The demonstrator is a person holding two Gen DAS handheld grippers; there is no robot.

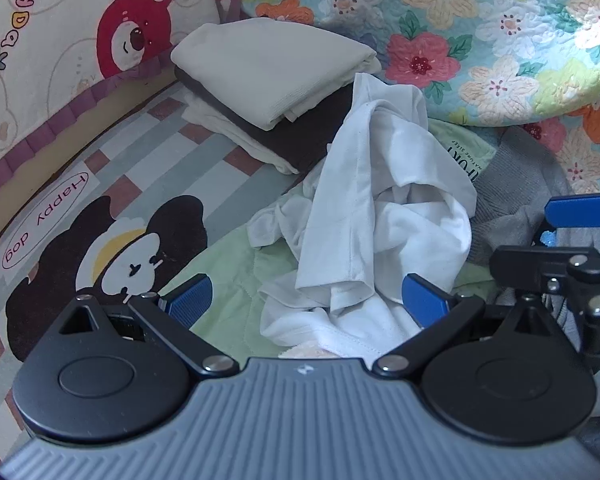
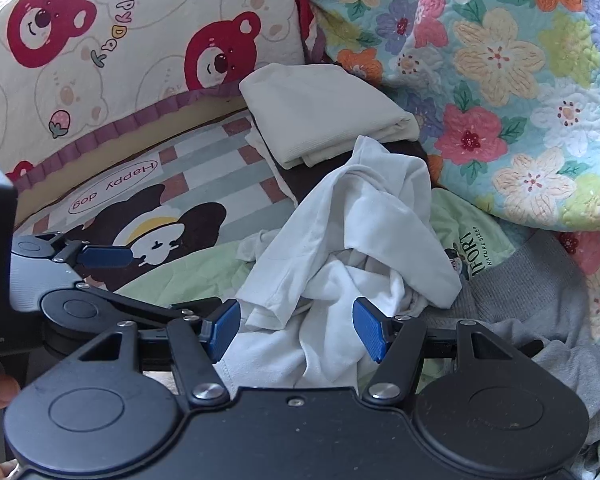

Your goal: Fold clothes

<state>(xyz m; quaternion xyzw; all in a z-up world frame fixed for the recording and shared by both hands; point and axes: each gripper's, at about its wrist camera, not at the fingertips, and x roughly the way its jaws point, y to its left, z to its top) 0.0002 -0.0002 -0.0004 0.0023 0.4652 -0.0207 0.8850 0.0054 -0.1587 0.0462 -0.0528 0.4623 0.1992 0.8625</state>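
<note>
Two grippers hover over a crumpled white T-shirt [image 1: 380, 216] lying on a pale green blanket [image 1: 228, 264]. Both the left gripper [image 1: 306, 300] and the right gripper [image 2: 296, 328] have their blue pads spread apart, grasping nothing. Behind the shirt sits a stack of folded clothes [image 1: 268, 92] — cream on top, dark brown beneath. A grey garment [image 2: 540, 300] lies to the right. Around them are a cartoon-dog bedsheet [image 1: 112, 240], a bear-print pillow [image 2: 112, 40] and a floral quilt [image 2: 520, 80].
</note>
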